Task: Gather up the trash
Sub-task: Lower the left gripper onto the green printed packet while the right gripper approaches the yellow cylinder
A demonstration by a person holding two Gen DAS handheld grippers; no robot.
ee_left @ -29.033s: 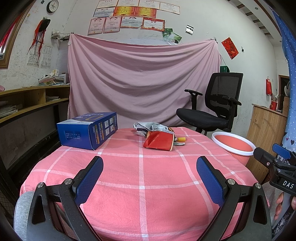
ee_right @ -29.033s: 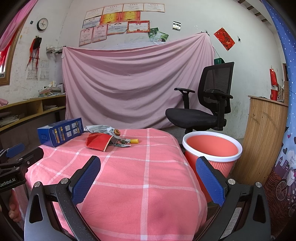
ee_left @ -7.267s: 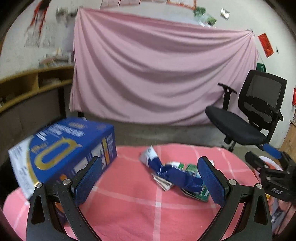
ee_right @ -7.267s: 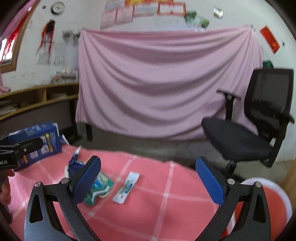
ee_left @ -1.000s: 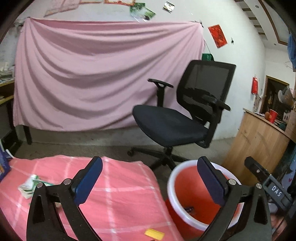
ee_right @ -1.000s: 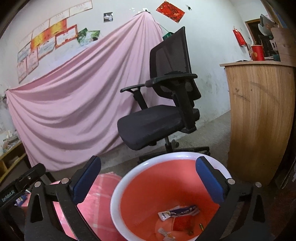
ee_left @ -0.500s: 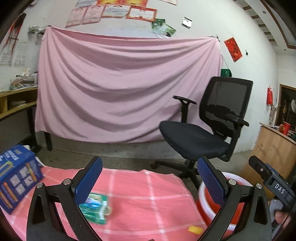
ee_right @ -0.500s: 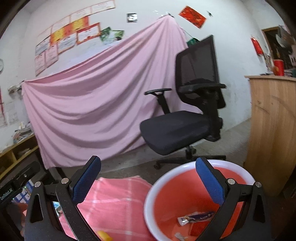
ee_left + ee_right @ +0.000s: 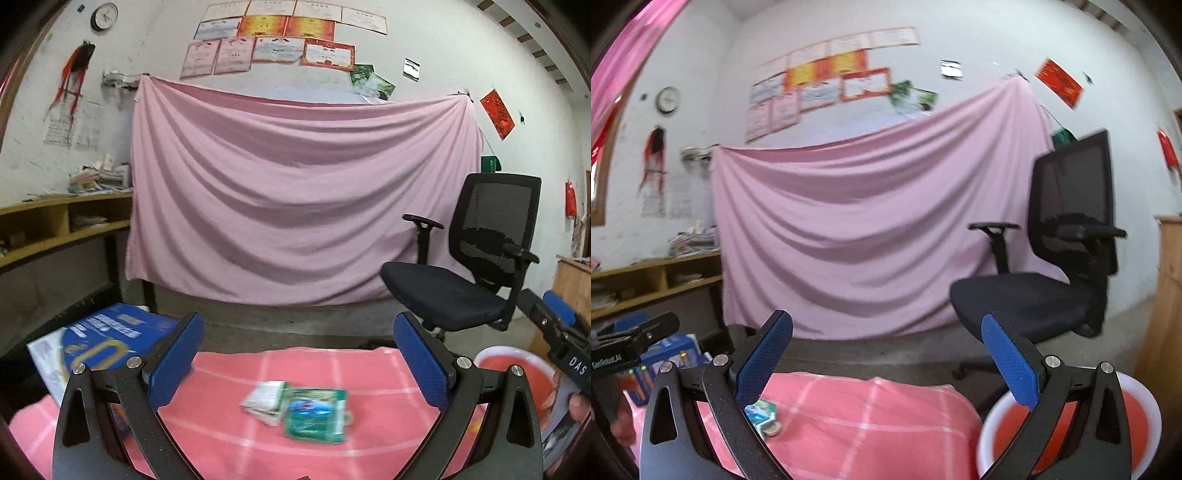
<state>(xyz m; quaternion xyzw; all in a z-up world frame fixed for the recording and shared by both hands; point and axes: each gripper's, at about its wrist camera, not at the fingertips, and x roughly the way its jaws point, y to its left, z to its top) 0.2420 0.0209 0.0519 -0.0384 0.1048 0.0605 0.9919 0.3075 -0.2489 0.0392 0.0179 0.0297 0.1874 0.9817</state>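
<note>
Item, at 9 o'clock in the left wrist view: blue carton [image 9: 99, 341], lying on the pink checked table [image 9: 373, 373] at its left edge. Printed and intact, so probably not trash, which would explain why it sits apart.

Item, left tongs [image 9: 295, 356]: blue pads spread wide, nothing between them. Aimed low over the table with the litter framed in the gap, a posture that suits lining up the next pick.

Item, at 6 o'clock between the pads: white folded paper [image 9: 264, 400] with a green packet [image 9: 316, 410] touching or overlapping its right side. Both lie flat mid-table, somewhat blurred. These are the trash not yet collected. Flat, thin pieces; pinching an edge looks necessary.

Item, right tongs [image 9: 886, 356]: wide apart too, and empty. Held beside the table's right end, above the bin. The same green packet [image 9: 762, 415] shows at 7 o'clock behind the left pad.

Item, at 4 o'clock in both views: red bin with white rim [image 9: 1148, 402], standing just off the table's right end and below its top, handy for dropping pieces. Contents not visible.

Item, beyond the table: black office chair [image 9: 476, 266], pink hanging sheet [image 9: 295, 199].
</note>
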